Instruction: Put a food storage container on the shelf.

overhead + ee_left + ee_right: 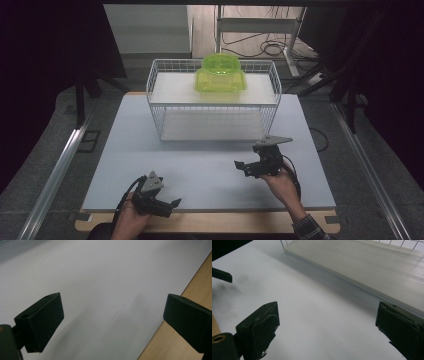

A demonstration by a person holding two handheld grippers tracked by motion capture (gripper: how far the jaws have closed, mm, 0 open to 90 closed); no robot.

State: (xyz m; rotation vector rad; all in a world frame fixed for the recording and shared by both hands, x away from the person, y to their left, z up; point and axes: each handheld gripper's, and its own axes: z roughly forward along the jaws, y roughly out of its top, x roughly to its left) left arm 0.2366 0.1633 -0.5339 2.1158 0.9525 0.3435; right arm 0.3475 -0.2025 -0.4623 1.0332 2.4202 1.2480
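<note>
The green plastic container [220, 73] is sitting on the top shelf of the white wire rack [159, 82], toward the right half of that shelf, at the far side of the counter [210, 172]. It is lying well apart from both of my hands. My right gripper [248, 165] is hovering over the counter just in front of the rack's lower right corner, pointing left, and its fingers [259, 332] are standing wide with nothing between them; in the right gripper view I am looking past them at the rack's lower shelf [372, 267]. My left gripper [167, 206] is sitting low at the near edge of the counter, pointing right. Its fingers [42, 320] are also spread wide and holding nothing, with the pale counter surface under one and the wooden edge [175, 340] under the other. The two grippers are well apart from each other.
</note>
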